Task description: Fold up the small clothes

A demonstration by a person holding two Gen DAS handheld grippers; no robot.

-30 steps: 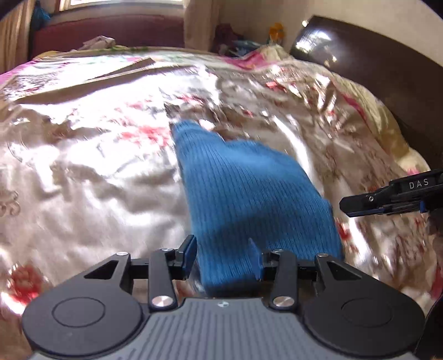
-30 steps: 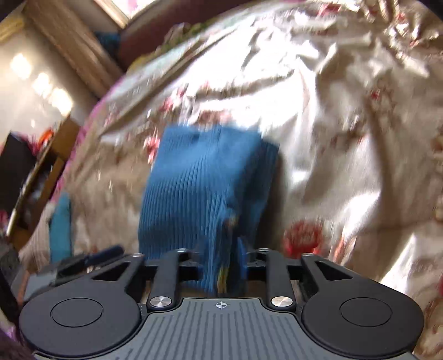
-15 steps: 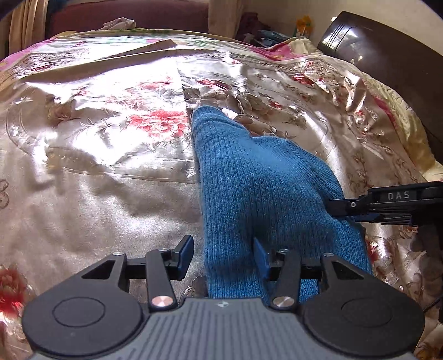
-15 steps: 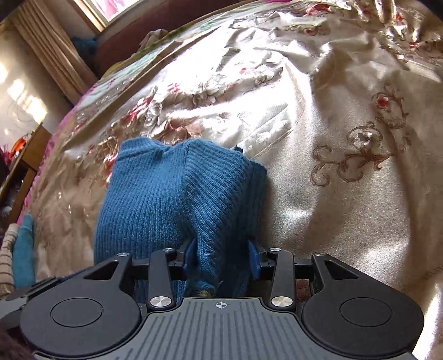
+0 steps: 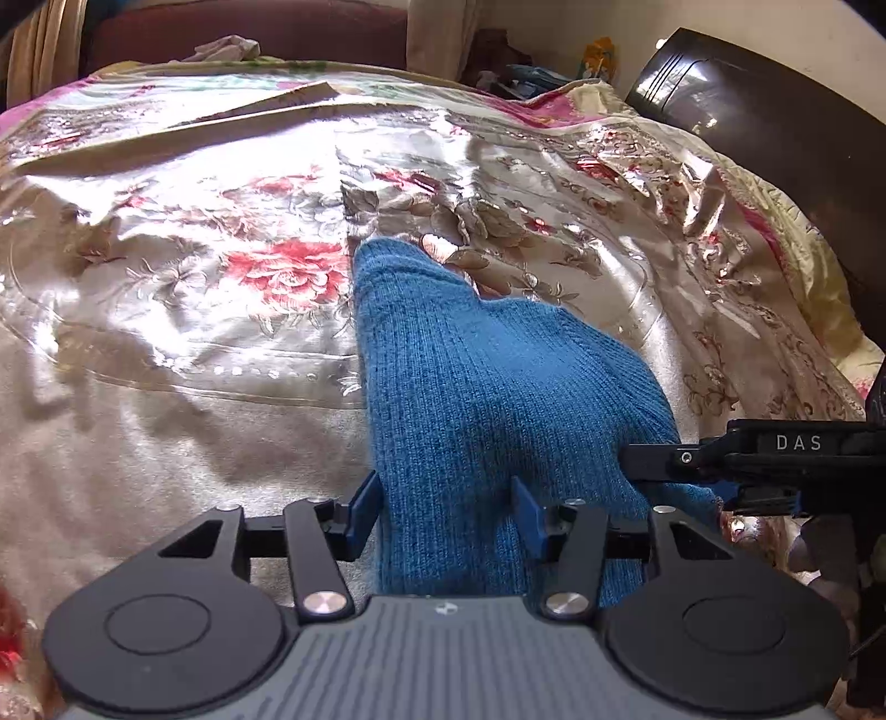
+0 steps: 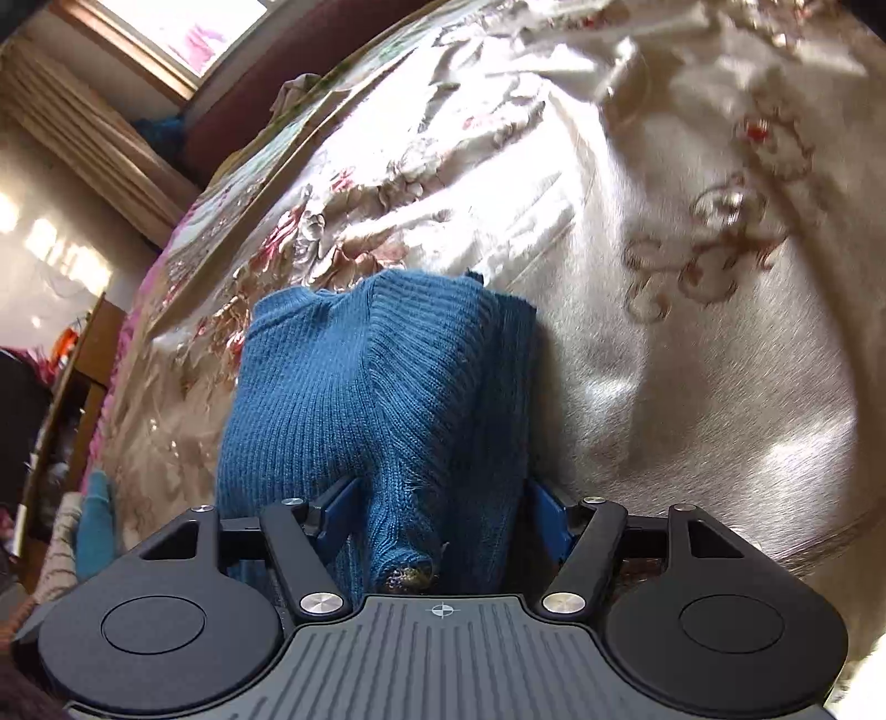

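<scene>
A small blue knitted garment (image 5: 487,387) lies folded on the shiny floral bedspread (image 5: 183,310). My left gripper (image 5: 446,512) is open, its blue pads on either side of the garment's near edge. My right gripper (image 6: 443,512) is open wide around the garment's (image 6: 360,382) bunched near end, which lies between the jaws without being pinched. In the left wrist view the right gripper (image 5: 653,462) reaches in from the right at the garment's right edge.
A dark wooden headboard (image 5: 775,122) stands at the right of the bed. A dark red sofa (image 5: 249,27) with loose cloth lies beyond the bed. Folded clothes (image 6: 83,526) lie at the bed's left edge in the right wrist view.
The garment has come down flat onto the bedspread. Both grippers opened wider and let go of it; the right jaws spread clearly apart around the bunched end.
</scene>
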